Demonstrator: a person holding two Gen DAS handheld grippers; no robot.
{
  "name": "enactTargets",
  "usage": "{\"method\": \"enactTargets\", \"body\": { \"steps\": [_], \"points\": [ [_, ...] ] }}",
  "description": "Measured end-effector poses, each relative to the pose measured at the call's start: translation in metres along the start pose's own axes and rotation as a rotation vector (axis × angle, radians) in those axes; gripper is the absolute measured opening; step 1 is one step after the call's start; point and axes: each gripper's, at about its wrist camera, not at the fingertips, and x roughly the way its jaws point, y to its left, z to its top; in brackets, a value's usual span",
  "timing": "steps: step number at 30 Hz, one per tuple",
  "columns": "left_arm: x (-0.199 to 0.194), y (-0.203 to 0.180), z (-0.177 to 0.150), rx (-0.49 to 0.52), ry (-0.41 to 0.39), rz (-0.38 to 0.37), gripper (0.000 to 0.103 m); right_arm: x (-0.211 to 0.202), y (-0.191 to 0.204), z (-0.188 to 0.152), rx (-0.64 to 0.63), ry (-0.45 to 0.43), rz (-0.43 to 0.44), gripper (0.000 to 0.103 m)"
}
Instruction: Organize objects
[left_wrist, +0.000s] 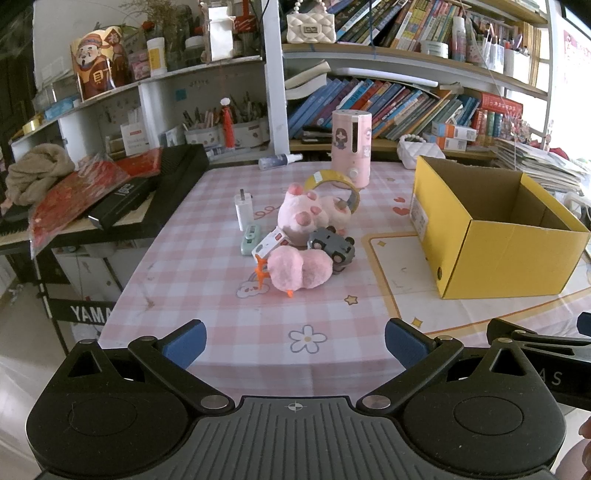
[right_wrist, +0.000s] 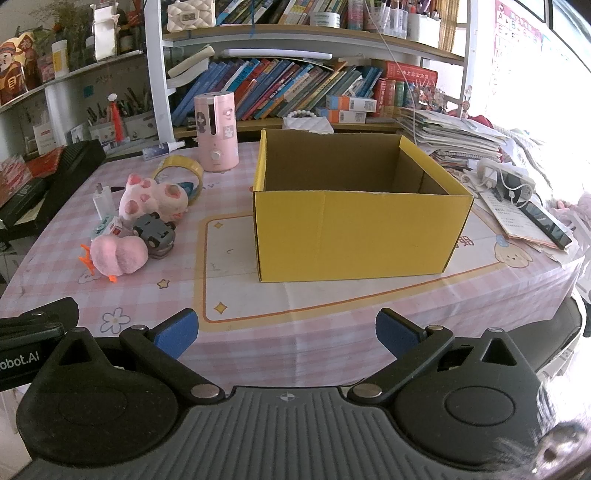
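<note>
A pile of small objects lies on the pink checked table: a fluffy pink toy with orange feet (left_wrist: 299, 271) (right_wrist: 117, 255), a grey toy car (left_wrist: 331, 246) (right_wrist: 154, 230), a pink paw plush (left_wrist: 308, 214) (right_wrist: 151, 201), a yellow tape roll (left_wrist: 334, 182) (right_wrist: 180, 168), a white charger (left_wrist: 243, 210) (right_wrist: 102, 201) and a small white toy vehicle (left_wrist: 269, 243). An open yellow cardboard box (left_wrist: 491, 251) (right_wrist: 354, 232) stands to their right and looks empty. My left gripper (left_wrist: 295, 341) is open, near the table's front edge, short of the pile. My right gripper (right_wrist: 286, 332) is open, in front of the box.
A pink cylindrical device (left_wrist: 351, 147) (right_wrist: 216, 131) and a spray bottle (left_wrist: 279, 160) stand at the back. A black keyboard with red packets (left_wrist: 122, 192) lies left of the table. Papers and a power strip (right_wrist: 513, 184) lie right of the box. Bookshelves rise behind.
</note>
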Motion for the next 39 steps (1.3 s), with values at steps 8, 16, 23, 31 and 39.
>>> {"method": "enactTargets", "body": {
  "steps": [8,16,23,31,39],
  "points": [
    [0.004,0.001,0.006,0.004,-0.004,-0.003,0.103,0.0,0.0,0.0,0.0,-0.001,-0.001,0.103],
    [0.002,0.003,0.01,0.002,0.0,-0.007,0.103,0.001,0.0,0.001,0.0,0.0,0.0,0.103],
    [0.005,0.005,0.01,-0.002,0.011,-0.012,0.103,-0.001,-0.001,0.004,-0.003,0.003,0.003,0.103],
    [0.005,0.008,0.012,-0.01,0.007,-0.016,0.103,0.003,0.005,0.0,-0.005,-0.002,0.014,0.1],
    [0.002,0.01,0.011,0.026,0.002,-0.028,0.103,0.0,0.01,0.001,-0.014,-0.011,0.026,0.09]
  ]
}}
